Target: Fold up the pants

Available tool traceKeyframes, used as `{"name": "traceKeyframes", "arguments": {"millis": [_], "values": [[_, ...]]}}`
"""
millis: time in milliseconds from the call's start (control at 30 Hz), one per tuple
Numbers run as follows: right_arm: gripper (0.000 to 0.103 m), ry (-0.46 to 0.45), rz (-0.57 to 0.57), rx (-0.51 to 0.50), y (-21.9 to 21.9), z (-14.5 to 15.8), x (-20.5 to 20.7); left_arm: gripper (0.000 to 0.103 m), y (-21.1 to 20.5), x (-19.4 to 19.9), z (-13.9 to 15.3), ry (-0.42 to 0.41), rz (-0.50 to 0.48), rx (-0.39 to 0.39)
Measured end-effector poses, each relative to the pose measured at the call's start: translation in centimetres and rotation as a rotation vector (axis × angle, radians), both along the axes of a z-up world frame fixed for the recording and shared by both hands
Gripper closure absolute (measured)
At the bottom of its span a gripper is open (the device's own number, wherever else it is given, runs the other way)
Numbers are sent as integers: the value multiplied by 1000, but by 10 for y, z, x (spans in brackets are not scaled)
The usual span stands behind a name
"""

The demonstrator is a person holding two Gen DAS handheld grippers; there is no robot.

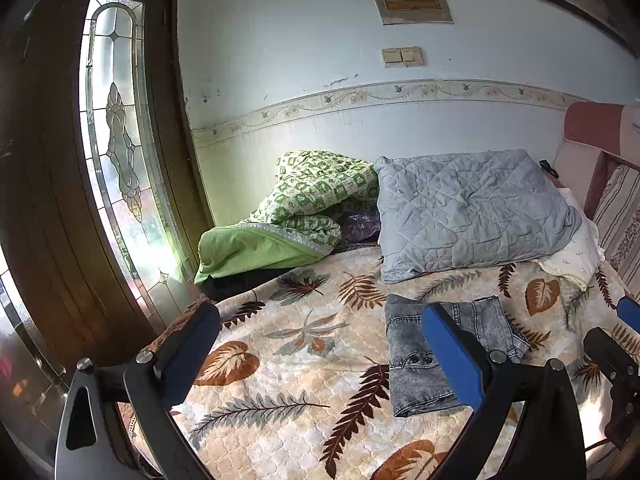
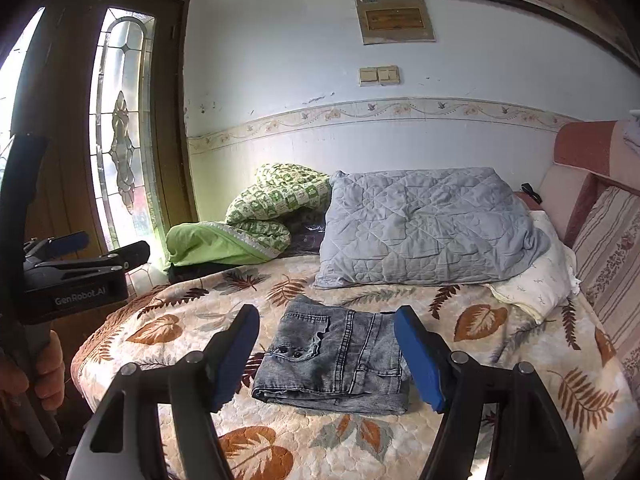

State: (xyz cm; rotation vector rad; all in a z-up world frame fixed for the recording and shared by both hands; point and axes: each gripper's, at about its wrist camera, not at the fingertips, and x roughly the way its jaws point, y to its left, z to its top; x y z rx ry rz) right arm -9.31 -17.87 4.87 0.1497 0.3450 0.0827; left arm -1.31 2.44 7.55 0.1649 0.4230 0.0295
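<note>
Grey washed jeans (image 2: 332, 360) lie folded into a compact rectangle on the leaf-print bedspread (image 2: 168, 332). In the left wrist view the same pants (image 1: 416, 356) sit behind that gripper's right finger. My left gripper (image 1: 320, 332) is open, held above the bedspread to the left of the pants, nothing between its blue pads. My right gripper (image 2: 326, 330) is open too, its fingers framing the pants from above and in front without touching them. The left gripper (image 2: 100, 250) also shows at the left edge of the right wrist view, with a hand (image 2: 48, 372) below it.
A grey quilted pillow (image 2: 424, 224) and a green patterned blanket (image 2: 256, 216) lie at the back of the bed by the wall. A white cloth (image 2: 540, 276) and a striped headboard cushion (image 2: 608, 248) are at the right. A wooden door with leaded glass (image 1: 116, 152) stands left.
</note>
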Motion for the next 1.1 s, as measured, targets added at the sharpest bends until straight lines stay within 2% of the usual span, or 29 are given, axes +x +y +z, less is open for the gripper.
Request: {"name": "traceKeyframes", "arguments": {"millis": [400,1100], "values": [[30,-22,15,-21,10,3,-1,2,12,-1,2,-2,25,-22],[30,-8,61,-57,36,3,9,2,31,-8,7,-26,44,-20]]}}
